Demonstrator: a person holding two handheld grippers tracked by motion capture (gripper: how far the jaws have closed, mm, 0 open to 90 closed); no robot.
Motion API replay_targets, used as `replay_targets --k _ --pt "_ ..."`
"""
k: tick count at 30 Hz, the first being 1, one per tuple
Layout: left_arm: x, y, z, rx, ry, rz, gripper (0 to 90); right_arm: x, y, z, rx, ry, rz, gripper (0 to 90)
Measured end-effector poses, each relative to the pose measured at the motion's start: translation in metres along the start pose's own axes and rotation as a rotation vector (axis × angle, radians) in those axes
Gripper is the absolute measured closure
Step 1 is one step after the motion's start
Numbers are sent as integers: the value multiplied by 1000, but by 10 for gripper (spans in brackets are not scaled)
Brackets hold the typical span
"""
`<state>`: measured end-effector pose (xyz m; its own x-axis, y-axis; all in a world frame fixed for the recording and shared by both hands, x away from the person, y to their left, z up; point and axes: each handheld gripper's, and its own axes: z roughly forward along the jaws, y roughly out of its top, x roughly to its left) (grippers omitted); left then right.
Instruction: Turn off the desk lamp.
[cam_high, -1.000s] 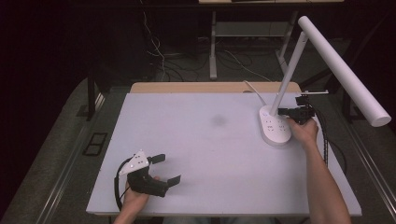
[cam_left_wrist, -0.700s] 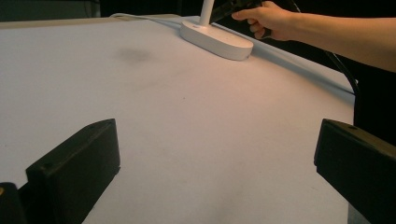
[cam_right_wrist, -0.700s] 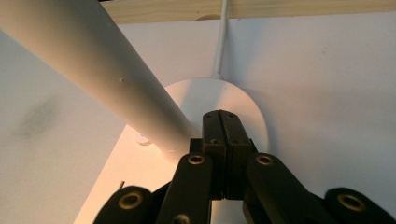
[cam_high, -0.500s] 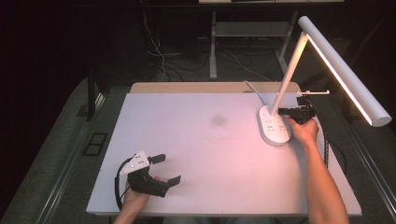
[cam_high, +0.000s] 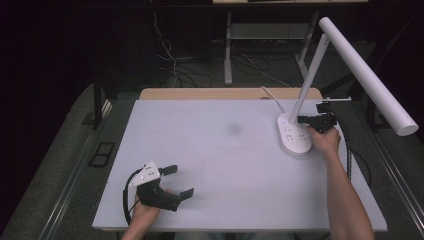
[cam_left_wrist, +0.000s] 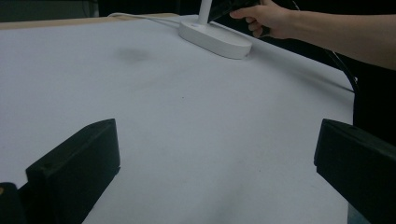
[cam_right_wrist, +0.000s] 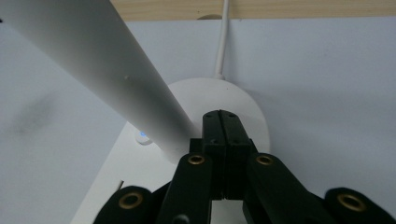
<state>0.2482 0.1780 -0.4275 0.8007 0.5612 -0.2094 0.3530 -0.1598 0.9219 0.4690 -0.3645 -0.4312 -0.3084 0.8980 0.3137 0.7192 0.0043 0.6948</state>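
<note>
A white desk lamp stands at the table's right, with an oval base (cam_high: 294, 136), a slanted stem (cam_high: 310, 75) and a long head (cam_high: 367, 75). My right gripper (cam_high: 302, 120) is shut, its tip over the base right beside the stem. In the right gripper view the two jaws (cam_right_wrist: 221, 116) press together with nothing between them, above the base (cam_right_wrist: 243, 107) and next to the stem (cam_right_wrist: 107, 65). A small blue light (cam_right_wrist: 142, 136) shows on the base. My left gripper (cam_high: 179, 181) rests open at the near left, its jaws (cam_left_wrist: 210, 163) wide apart over bare table.
The white tabletop (cam_high: 220, 145) has a faint dark smudge (cam_high: 233, 129) in its middle. The lamp's white cord (cam_high: 267, 95) runs off the far edge. A black cable (cam_high: 347, 150) trails from the right gripper along the right edge. Desk legs and wires lie on the floor beyond.
Half a second ago the underside of the lamp head glowed; now that glow is gone and the table looks greyer. Both grippers have stayed where they were.
</note>
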Motion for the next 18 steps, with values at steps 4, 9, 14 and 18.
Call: replay_targets --k 4,9,14,18 --pt "0 0 0 1 0 1 0 0 0 0 1 3 10 900" --pt "0 0 0 -1 1 0 0 -3 0 -2 5 13 21 900" --pt "0 0 -1 -1 1 1 0 -2 0 -1 3 13 23 900" --pt "0 0 0 1 1 0 0 -2 0 -2 5 10 16 900"
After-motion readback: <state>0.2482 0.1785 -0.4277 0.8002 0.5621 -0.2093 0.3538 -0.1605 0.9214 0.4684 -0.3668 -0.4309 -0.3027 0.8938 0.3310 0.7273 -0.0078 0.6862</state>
